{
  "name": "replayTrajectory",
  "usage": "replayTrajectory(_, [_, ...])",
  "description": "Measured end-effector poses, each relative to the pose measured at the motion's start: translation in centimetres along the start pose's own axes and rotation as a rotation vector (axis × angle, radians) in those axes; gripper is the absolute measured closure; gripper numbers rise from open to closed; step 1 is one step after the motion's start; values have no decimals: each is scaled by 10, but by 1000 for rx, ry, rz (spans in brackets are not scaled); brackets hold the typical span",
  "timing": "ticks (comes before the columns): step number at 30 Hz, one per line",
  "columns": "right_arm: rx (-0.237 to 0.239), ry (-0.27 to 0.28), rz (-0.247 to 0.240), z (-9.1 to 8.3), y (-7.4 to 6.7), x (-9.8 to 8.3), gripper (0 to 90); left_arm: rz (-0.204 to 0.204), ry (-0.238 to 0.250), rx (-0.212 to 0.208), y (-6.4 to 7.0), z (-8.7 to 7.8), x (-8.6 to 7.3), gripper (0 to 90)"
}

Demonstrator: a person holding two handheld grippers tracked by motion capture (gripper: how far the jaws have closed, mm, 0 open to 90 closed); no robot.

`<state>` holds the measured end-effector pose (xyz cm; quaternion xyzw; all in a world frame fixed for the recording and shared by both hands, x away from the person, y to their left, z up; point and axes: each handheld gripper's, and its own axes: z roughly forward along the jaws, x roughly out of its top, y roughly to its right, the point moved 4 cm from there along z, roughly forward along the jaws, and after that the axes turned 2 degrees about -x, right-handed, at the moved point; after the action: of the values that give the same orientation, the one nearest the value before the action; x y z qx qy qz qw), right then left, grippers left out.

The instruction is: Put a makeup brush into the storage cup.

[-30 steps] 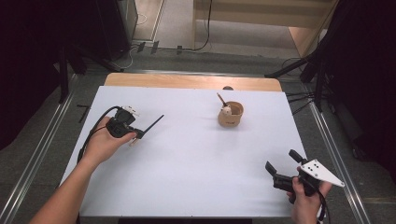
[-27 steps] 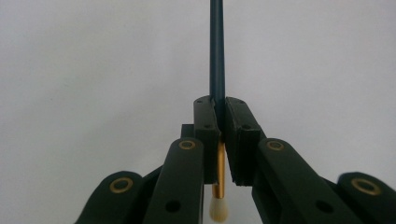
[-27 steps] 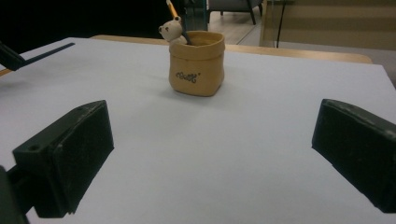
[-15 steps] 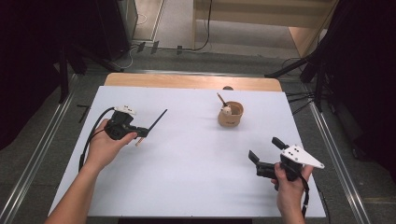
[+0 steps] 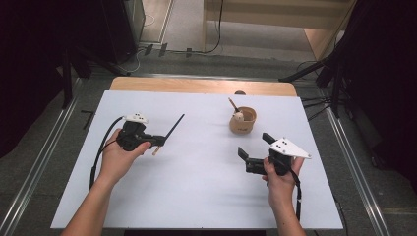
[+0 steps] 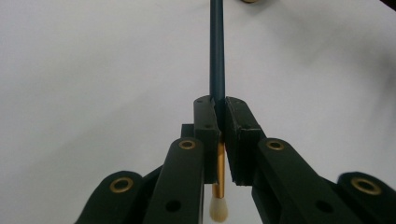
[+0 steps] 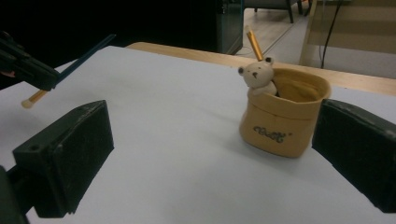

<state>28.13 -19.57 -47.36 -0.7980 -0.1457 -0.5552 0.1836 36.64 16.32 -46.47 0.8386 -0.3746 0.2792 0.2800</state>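
Note:
My left gripper (image 5: 158,141) (image 6: 221,116) is shut on a thin brush (image 5: 173,129) (image 6: 217,51) with a dark handle, gold ferrule and white tip. It holds the brush level above the left part of the white table (image 5: 196,196), handle pointing toward the far right. A tan fabric-look pot (image 5: 243,122) (image 7: 282,123) with a small bear figure (image 7: 257,74) stands at the far right-centre, a wooden stick (image 5: 231,103) (image 7: 254,43) leaning in it. My right gripper (image 5: 255,146) (image 7: 212,154) stands open just in front of the pot, its jaws wide apart with nothing between them.
A bare wooden strip (image 5: 196,86) runs along the table's far edge. Metal rails (image 5: 44,162) flank the table on both sides. In the right gripper view the left gripper (image 7: 28,65) and its brush (image 7: 86,53) show at the upper left.
The right gripper has moved from the near right corner leftward and farther in, toward the pot. The left gripper with the brush has shifted slightly to the right.

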Motion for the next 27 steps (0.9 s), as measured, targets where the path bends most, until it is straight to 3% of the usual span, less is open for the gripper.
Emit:
replayTrajectory(11, [48,-1,0,26,-24,14,0,31,72,-40,22,9,0,851])
replayTrajectory(17, [92,44,66,31,-36,20,21,40,122,-72,35,12,0,851])
replayTrajectory(21, [91,16,70,34,-43,18,41,60,137,-81,45,16,-3,851])
replayTrajectory(27, [78,7,127,32,-48,17,127,78,192,-100,55,19,-5,851])
